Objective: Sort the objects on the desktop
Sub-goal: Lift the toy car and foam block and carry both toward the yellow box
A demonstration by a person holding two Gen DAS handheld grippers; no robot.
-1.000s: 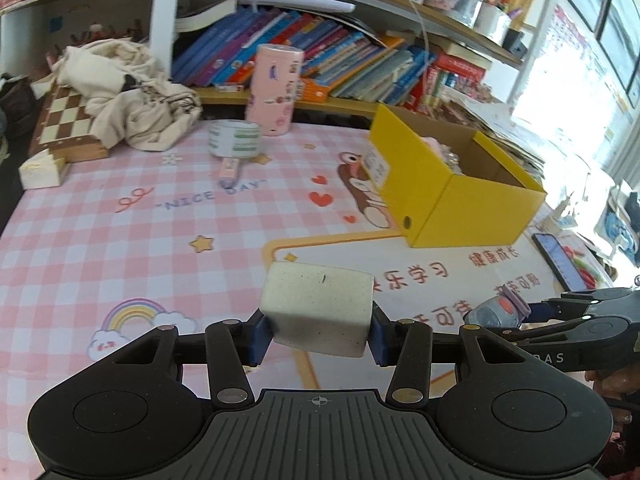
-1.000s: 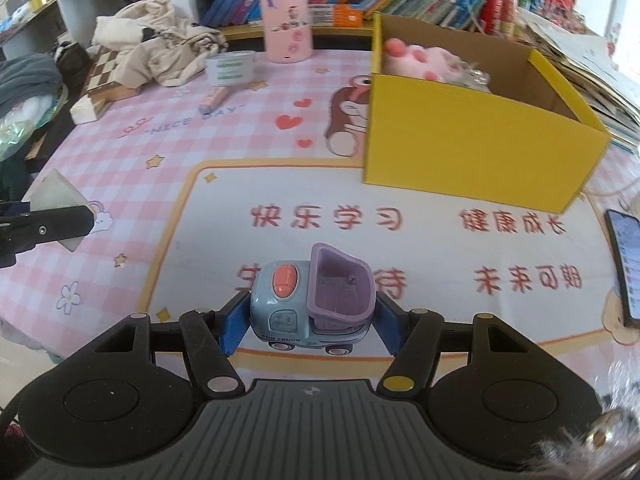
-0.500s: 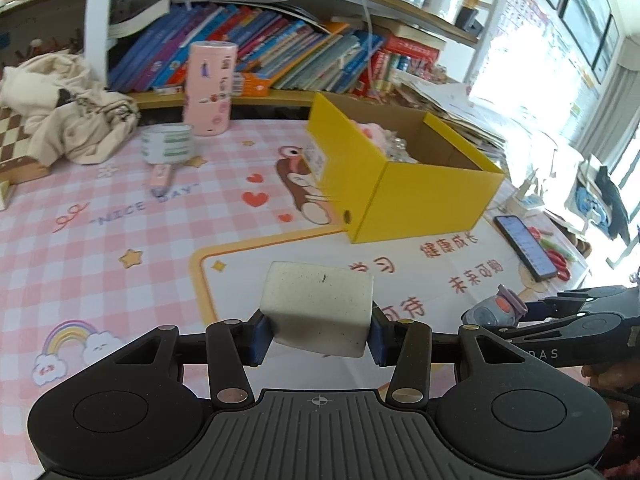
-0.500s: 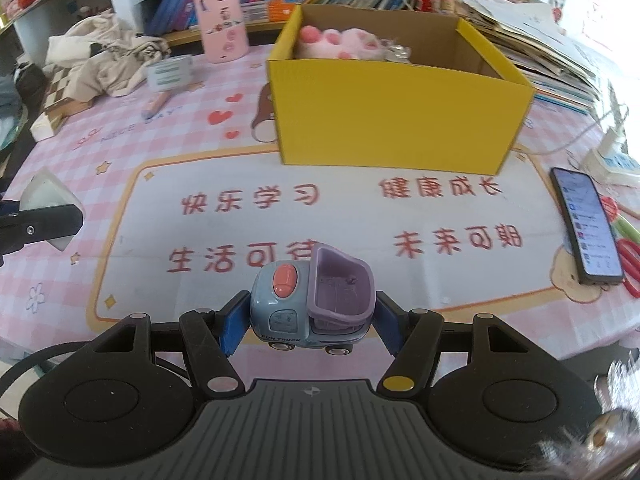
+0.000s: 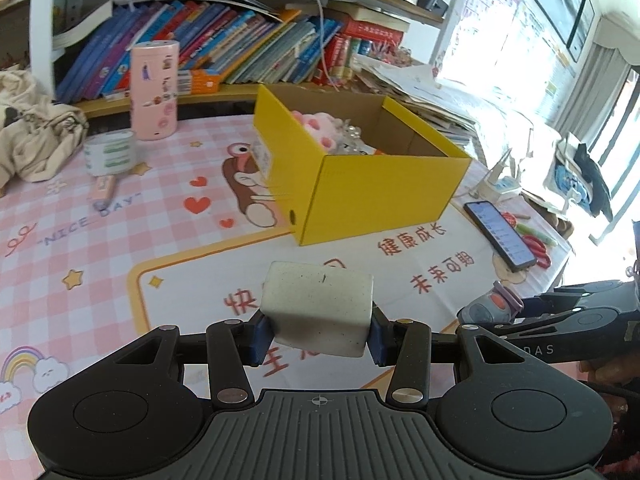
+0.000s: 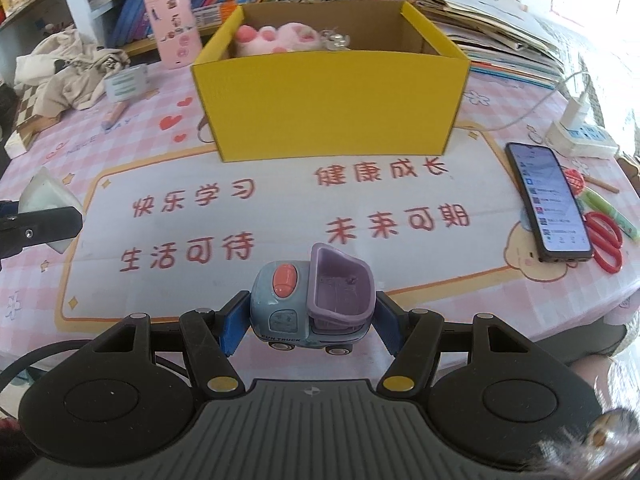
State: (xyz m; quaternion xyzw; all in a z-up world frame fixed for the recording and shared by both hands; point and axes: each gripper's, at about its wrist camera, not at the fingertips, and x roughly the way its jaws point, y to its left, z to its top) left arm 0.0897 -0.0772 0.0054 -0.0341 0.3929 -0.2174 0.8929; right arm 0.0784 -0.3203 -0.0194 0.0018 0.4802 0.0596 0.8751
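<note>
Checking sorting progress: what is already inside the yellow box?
Inside the yellow box, a pink plush toy and a clear shiny item show at the back left. The near wall hides the floor and anything lower.
</note>
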